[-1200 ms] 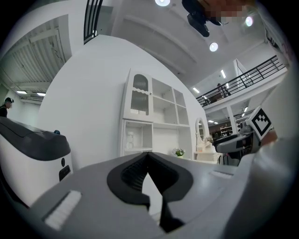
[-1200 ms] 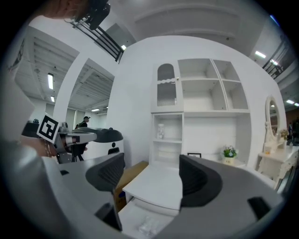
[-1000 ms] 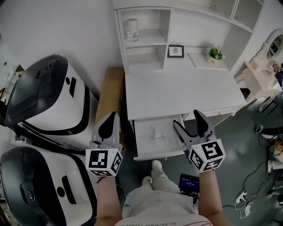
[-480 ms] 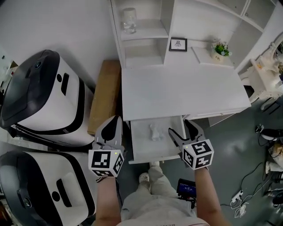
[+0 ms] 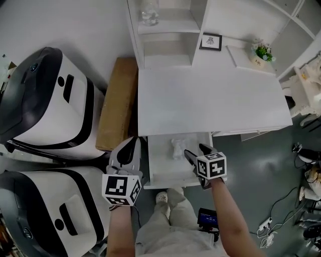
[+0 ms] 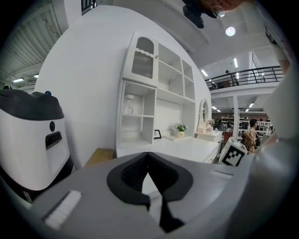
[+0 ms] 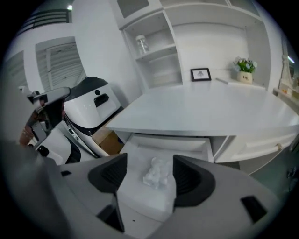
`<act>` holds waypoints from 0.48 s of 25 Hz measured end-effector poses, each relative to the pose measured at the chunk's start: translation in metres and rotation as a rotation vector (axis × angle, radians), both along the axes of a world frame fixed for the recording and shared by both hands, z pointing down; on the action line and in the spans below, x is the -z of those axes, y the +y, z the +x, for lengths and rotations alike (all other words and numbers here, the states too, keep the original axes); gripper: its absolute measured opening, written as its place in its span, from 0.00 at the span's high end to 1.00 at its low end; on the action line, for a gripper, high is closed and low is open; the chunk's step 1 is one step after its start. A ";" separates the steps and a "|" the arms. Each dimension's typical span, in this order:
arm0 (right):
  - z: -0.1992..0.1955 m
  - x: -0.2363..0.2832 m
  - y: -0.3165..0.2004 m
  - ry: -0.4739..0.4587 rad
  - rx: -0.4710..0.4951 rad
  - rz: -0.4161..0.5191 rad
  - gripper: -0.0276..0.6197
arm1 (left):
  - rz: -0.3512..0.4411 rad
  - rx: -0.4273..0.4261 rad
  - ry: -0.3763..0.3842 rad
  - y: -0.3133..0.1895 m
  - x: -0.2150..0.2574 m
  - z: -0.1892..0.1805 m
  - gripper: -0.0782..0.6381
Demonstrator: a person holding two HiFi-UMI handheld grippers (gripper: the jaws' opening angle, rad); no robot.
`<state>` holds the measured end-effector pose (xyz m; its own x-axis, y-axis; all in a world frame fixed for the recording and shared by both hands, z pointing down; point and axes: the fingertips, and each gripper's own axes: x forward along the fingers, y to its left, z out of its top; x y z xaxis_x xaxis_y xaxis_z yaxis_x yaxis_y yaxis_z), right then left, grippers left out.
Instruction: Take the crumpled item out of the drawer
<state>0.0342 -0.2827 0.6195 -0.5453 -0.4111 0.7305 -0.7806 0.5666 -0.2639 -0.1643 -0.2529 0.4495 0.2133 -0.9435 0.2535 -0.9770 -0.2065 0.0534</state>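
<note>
The crumpled white item lies in the open white drawer under the desk top. My right gripper hovers over the drawer's front right, tilted down toward the item. In the right gripper view the right gripper is open; its jaws have just been closing a little. The crumpled item shows through their gap, farther off and untouched, on the drawer floor. My left gripper hangs left of the drawer with its fingers together, and the left gripper holds nothing.
Two big white-and-black machines stand at the left, with a brown box against the desk's side. The shelf unit holds a glass jar, a picture frame and a small plant. The person's shoe is below the drawer.
The right gripper has dropped and tipped downward, and it now sits over the drawer's front right. The left gripper has sunk a little beside the drawer. The item has not moved.
</note>
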 end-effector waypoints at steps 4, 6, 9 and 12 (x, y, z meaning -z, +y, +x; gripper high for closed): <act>0.002 -0.042 -0.010 0.046 -0.028 -0.107 0.49 | -0.025 0.010 -0.012 -0.004 -0.009 -0.004 0.88; 0.004 -0.059 -0.015 0.067 -0.038 -0.151 0.52 | -0.038 0.021 -0.015 -0.006 -0.013 -0.008 0.88; 0.003 -0.083 -0.018 0.087 -0.038 -0.209 0.55 | -0.061 0.035 -0.024 -0.008 -0.022 -0.015 0.88; 0.002 -0.110 -0.018 0.099 -0.048 -0.273 0.57 | -0.087 0.049 -0.031 -0.009 -0.031 -0.020 0.88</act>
